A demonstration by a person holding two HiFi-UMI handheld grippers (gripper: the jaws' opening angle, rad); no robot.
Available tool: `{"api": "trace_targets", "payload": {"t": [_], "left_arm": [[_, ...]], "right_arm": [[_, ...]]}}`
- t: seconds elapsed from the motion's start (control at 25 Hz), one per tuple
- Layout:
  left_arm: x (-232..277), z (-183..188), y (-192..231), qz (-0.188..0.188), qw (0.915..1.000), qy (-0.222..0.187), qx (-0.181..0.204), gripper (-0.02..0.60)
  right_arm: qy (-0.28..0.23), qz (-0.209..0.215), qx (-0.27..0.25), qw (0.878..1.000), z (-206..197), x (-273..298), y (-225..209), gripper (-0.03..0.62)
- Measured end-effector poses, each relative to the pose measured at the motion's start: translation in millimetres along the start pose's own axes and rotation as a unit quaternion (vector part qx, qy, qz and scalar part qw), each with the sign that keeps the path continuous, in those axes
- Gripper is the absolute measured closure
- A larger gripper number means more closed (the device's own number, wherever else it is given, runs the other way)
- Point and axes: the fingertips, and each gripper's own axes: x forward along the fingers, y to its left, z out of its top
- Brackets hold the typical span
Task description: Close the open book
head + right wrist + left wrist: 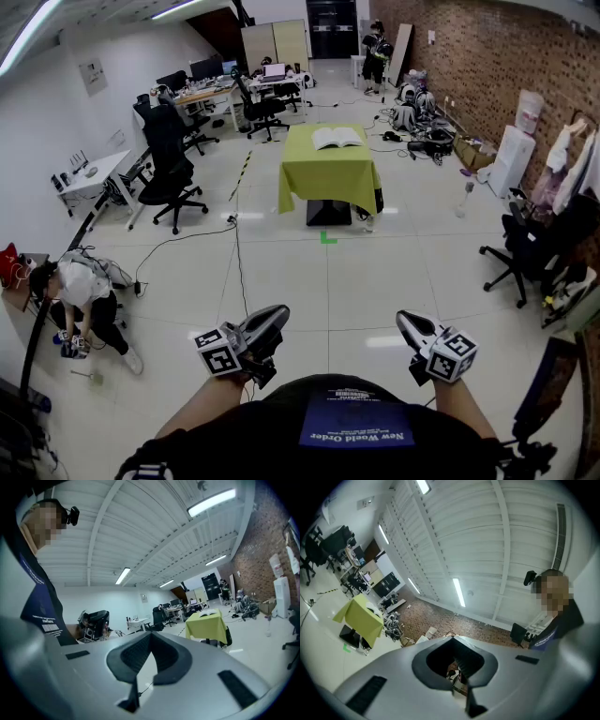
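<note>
Approach step: book (336, 138) lies open on far desk (328, 178), upper centre. The left claw (270, 323) and right claw (410, 325) are pressed together, empty. Next: walk closer.

Open book (337, 138), seemingly flat, on green-draped table (328, 183)

The left gripper (274, 319) is held low in front of the torso (352, 422), carried on the bare left forearm (202, 412). It is tipped a little upward, and its jaws are seen pressed together with nothing between them. The right gripper (405, 322) is held level at the end of the right forearm (459, 408), well apart from the left. Its jaws are likewise closed and empty. Both grippers are pointed forward.
</note>
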Motion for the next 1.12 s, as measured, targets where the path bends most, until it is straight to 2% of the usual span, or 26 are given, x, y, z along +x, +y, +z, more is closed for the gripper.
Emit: {"api": "trace_targets", "payload": {"t": [0.2,0.44,0.64,0.72,0.8,0.88,1.0,1.12], "left_arm": [[34.2,-20.1,-10.8,-0.002,1.0,-0.003,0.0,0.575],[54.5,-27.7,-10.0,0.001,1.0,0.001,-0.002,0.575],[54.2,-23.4,12.6,0.022,0.9987,0.016,0.044,0.575],[52.9,-26.1,29.7,0.038,0.9949,0.049,0.08,0.575],[49.7,-28.4,48.4,0.047,0.9872,0.091,0.122,0.575],[44.3,-20.7,67.3,0.04,0.9836,0.108,0.139,0.575],[35.2,9.4,97.2,0.026,0.9866,0.101,0.125,0.575],[19.7,48.8,124.1,0.015,0.986,0.099,0.134,0.575]], "right_arm": [[0.003,-0.002,-0.012,1.0,2.5,-30.6,-28.0,0.608],[0.007,-0.003,-0.001,1.0,2.3,-35.6,-50.5,0.608],[0.007,0.007,-0.005,1.0,8.6,-7.4,-59.1,0.608],[0.011,0.013,-0.013,1.0,12.6,10.3,-57.5,0.608],[0.017,0.015,-0.026,0.999,17.0,30.5,-54.1,0.608],[0.019,0.012,-0.039,0.999,25.0,55.6,-52.3,0.608],[0.015,0.002,-0.039,0.999,40.0,99.8,-52.2,0.608],[0.018,0.0,-0.041,0.999,51.1,146.5,-43.1,0.608]]}}
